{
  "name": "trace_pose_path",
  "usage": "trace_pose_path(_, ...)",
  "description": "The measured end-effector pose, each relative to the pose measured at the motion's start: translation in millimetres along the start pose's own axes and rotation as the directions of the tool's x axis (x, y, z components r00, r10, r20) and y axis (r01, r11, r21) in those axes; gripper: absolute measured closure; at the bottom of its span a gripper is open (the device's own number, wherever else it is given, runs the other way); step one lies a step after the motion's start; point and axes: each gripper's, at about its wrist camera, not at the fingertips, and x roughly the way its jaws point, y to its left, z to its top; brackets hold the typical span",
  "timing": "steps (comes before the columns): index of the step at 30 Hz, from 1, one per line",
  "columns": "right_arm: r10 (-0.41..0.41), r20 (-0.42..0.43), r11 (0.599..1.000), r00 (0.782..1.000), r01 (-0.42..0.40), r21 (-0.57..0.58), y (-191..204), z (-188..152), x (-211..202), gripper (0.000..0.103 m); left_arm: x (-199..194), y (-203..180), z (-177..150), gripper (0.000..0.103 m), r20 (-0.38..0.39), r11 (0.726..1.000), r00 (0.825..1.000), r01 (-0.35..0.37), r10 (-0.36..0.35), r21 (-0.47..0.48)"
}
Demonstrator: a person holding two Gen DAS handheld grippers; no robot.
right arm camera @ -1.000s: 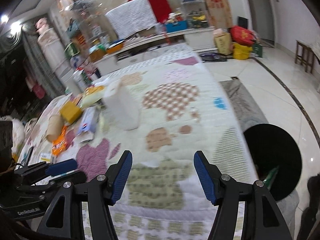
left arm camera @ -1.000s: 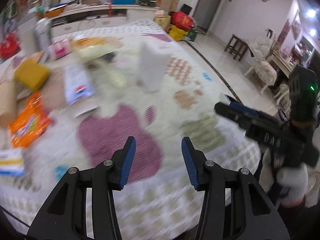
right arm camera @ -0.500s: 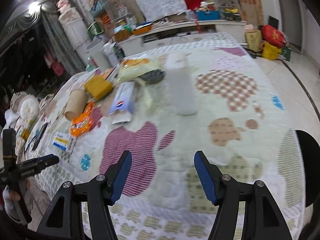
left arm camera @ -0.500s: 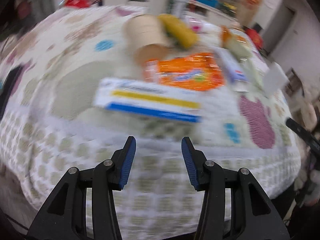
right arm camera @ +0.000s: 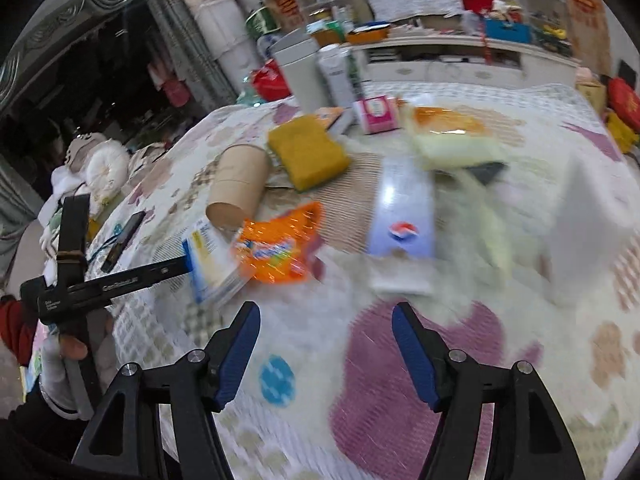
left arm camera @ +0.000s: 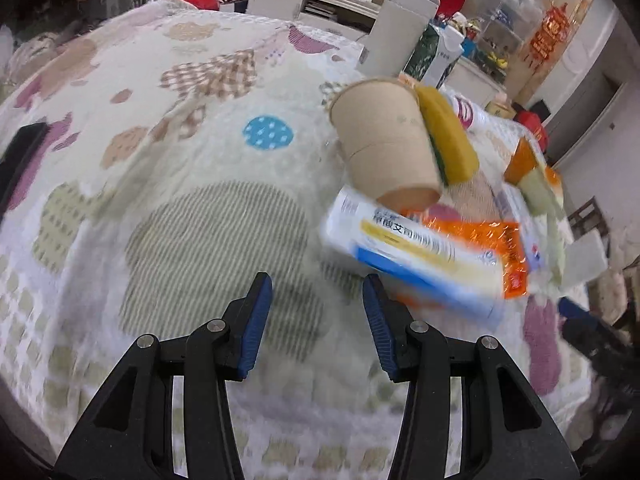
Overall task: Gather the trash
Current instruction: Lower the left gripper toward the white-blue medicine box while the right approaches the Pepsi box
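Trash lies on a patterned quilt (left arm camera: 168, 208). A white, yellow and blue box (left arm camera: 412, 260) lies just ahead and right of my open, empty left gripper (left arm camera: 316, 320); it also shows in the right wrist view (right arm camera: 208, 260). Behind it lie an orange snack bag (left arm camera: 492, 240), a brown cardboard tube (left arm camera: 384, 144) and a yellow sponge (left arm camera: 448, 136). My right gripper (right arm camera: 324, 352) is open and empty over the quilt, short of the orange bag (right arm camera: 276, 248), the tube (right arm camera: 240, 188), the sponge (right arm camera: 308, 152) and a blue-white Pepsi wrapper (right arm camera: 404, 216).
A white bin (left arm camera: 396, 36) stands at the quilt's far edge. A black phone (right arm camera: 122, 236) lies near the left edge. A pink box (right arm camera: 376, 114), a yellow-orange bag (right arm camera: 448, 132) and a blurred white block (right arm camera: 592, 216) lie further back. Shelves and clutter line the room.
The left gripper has swung left and closer to the box, which now sits to its right. The right gripper has turned left toward the trash pile. Both stay open.
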Motion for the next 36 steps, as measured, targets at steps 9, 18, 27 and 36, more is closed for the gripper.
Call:
trace_pose_path(9, -0.007, -0.045, 1.000, 0.999, 0.007, -0.002, 6.9, 20.7, 39.3, 0.037, -21.4, 5.4, -0.8, 0.057, 0.006, 0.999, 0.999, 0.046, -0.046, -0.003)
trace_pose_path(18, 0.006, -0.067, 1.000, 0.998, -0.006, -0.008, 10.3, 17.0, 41.5, 0.037, -8.0, 13.1, 16.1, 0.038, 0.035, 0.982, 0.985, 0.170, -0.167, -0.082)
trace_pose_path(27, -0.004, -0.037, 1.000, 0.999, 0.003, -0.016, 6.8, 12.4, 19.4, 0.037, 17.0, -0.1, 31.1, 0.038, 0.008, 0.958, 0.961, 0.278, -0.278, -0.065)
trace_pose_path(36, -0.054, -0.019, 0.998, 0.998, 0.054, 0.040, -20.3, 6.4, 2.8, 0.037, -12.2, -54.3, -14.5, 0.037, -0.111, 0.907, 0.926, 0.377, -0.362, 0.186)
